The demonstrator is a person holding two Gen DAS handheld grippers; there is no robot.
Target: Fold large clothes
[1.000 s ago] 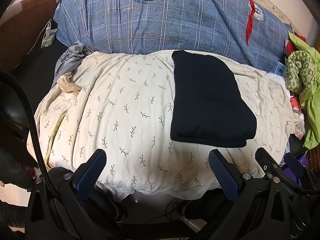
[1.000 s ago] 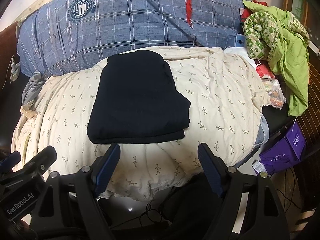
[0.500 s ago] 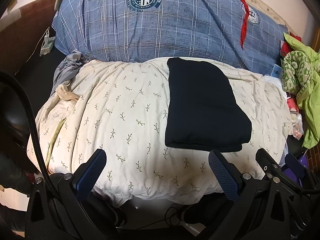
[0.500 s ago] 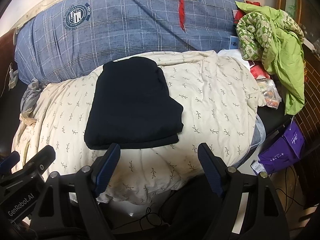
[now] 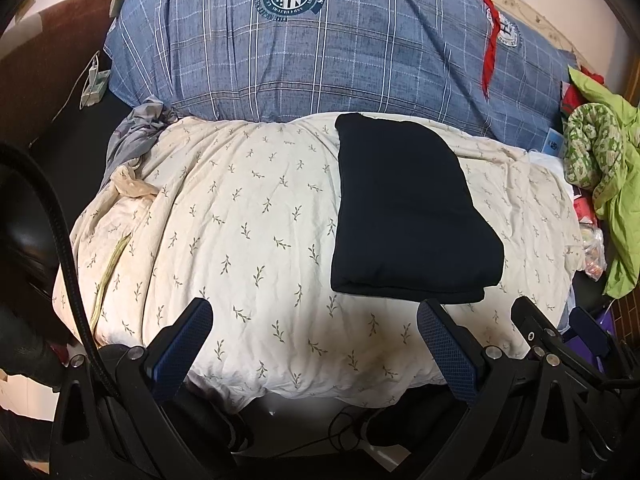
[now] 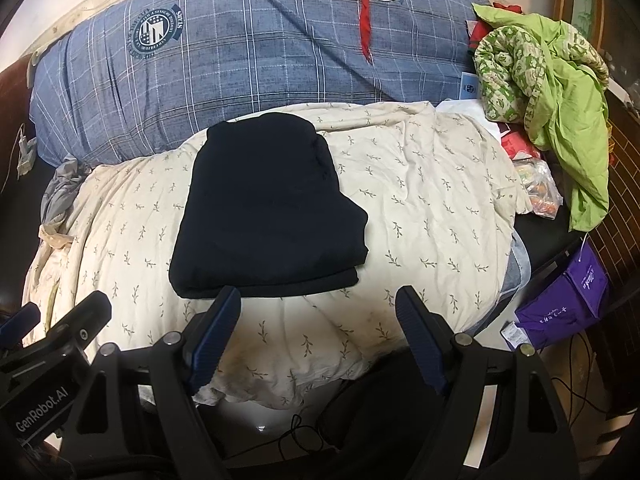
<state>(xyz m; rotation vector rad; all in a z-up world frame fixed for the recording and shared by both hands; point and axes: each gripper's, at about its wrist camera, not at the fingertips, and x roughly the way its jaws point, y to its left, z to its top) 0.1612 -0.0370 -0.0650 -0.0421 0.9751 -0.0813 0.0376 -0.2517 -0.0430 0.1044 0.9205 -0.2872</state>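
A dark navy garment [image 5: 404, 216] lies folded into a compact rectangle on a cream quilt with a leaf print [image 5: 248, 220]. It also shows in the right wrist view [image 6: 268, 212], left of centre on the quilt [image 6: 420, 208]. My left gripper [image 5: 316, 332] is open and empty, held back from the quilt's near edge, with the garment ahead to its right. My right gripper [image 6: 320, 314] is open and empty, just short of the garment's near edge.
A big blue plaid duvet [image 5: 320, 40] is piled behind the quilt. A heap of green clothes [image 6: 548, 72] and a snack bag [image 6: 540, 192] lie at the right. A purple bag [image 6: 568, 304] stands on the floor. Cables [image 6: 304, 436] run below the bed edge.
Both grippers have drawn back and risen slightly from the bed. The folded garment has not moved on the quilt.
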